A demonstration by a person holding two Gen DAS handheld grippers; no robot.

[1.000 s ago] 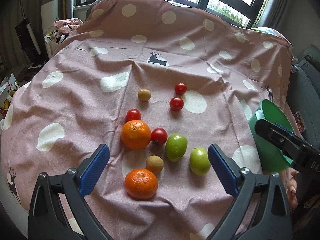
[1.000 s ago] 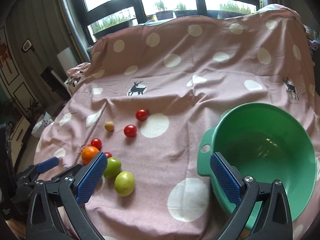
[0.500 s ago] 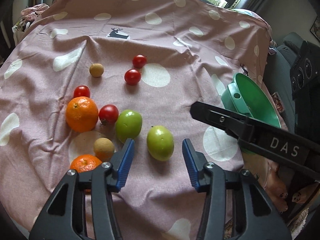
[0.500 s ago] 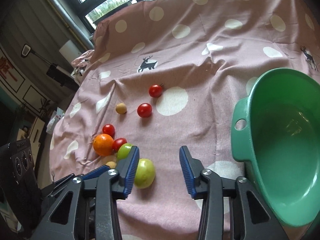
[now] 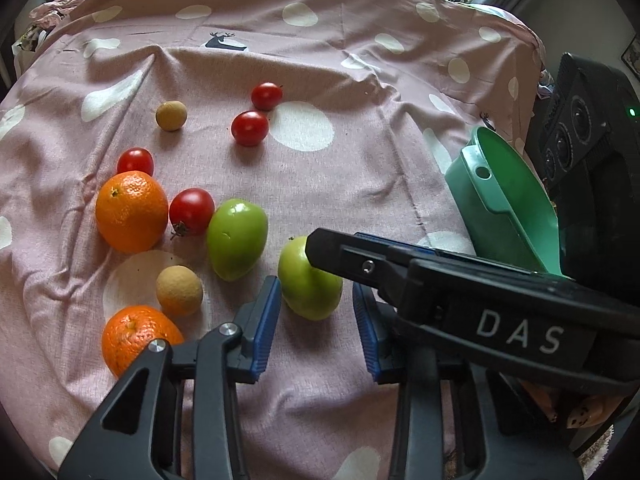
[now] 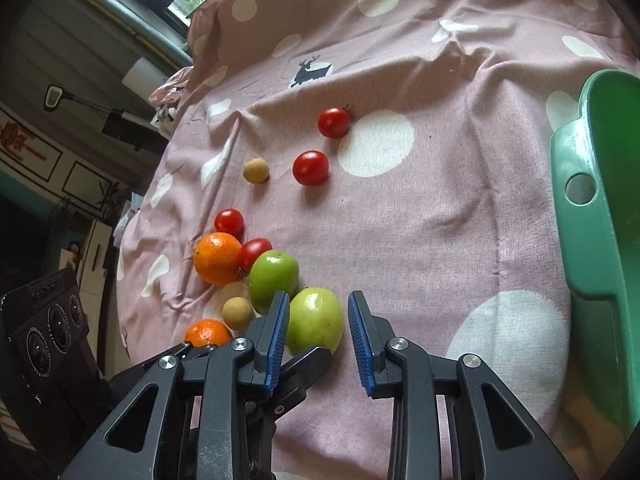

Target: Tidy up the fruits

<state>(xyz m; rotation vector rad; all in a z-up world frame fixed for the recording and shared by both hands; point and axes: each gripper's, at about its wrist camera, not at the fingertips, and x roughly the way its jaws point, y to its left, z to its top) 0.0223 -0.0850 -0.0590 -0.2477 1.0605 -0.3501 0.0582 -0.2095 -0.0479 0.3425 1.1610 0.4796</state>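
Our left gripper [image 5: 316, 312] and right gripper [image 6: 318, 328] have just been closing their jaws, now narrow, around the near green fruit [image 6: 316, 320] on the counter, left of the green bowl [image 6: 600, 240]; contact unclear.

Left wrist view: right gripper's [image 5: 320, 256] black finger crosses the near green fruit [image 5: 306, 294] — covers its upper right side, so contact there can't be told. Near orange [image 5: 134, 340] partly behind the left gripper [image 5: 316, 322] frame. Green bowl [image 5: 504, 208] seen edge-on, inside hidden, lower part behind the black arm.

Right wrist view: bowl cut by the right edge — near orange mostly hidden behind gripper frame. Far green fruit [image 6: 272, 276] partly behind the blue pad.
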